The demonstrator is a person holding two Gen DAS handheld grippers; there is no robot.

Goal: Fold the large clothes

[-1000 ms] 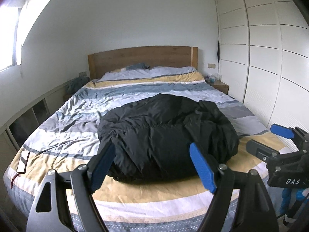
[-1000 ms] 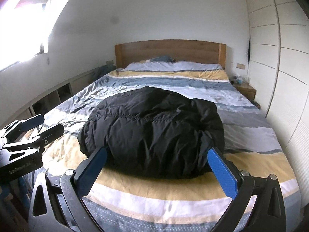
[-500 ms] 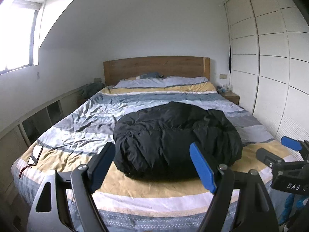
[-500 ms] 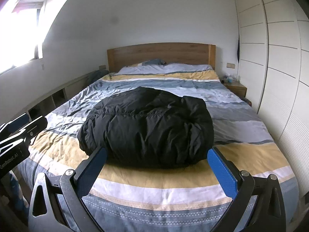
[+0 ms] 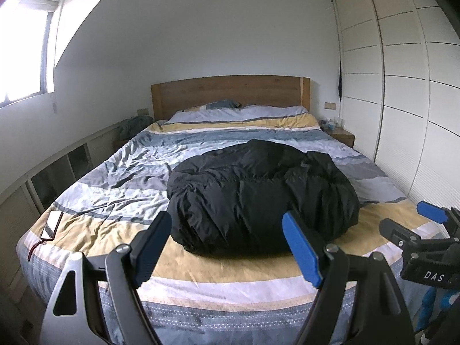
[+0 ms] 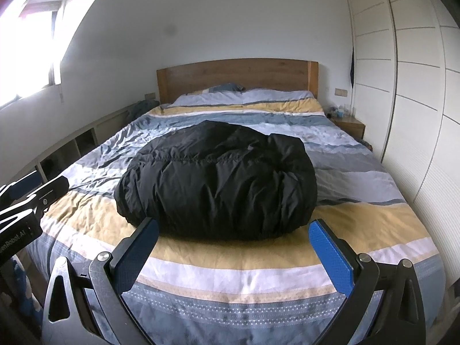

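Both grippers have drawn back from the bed since the earlier frames; the black jacket point(image 5: 261, 198) now sits smaller and farther off in each view, and more of the near bed edge shows; the garment itself has not shifted.

Task status: the jacket lies as a compact, puffy bundle on the striped duvet point(image 5: 120, 195), on the near half of the bed and slightly right of centre; no sleeve or loose hem trails out in either view; the fold appears complete or nearly so, though the far side of the bundle is hidden; a final flattening or squaring may remain.

Pose: the left gripper point(image 5: 228, 245) hovers short of the near bed edge with its fingers spread wide and nothing between them; the right gripper point(image 6: 235, 254) hovers level beside it, to its right, likewise spread and empty; both point toward the headboard point(image 6: 235, 79) and stand well apart from the jacket; a phone point(image 5: 51, 224) rests at the near left corner of the duvet.
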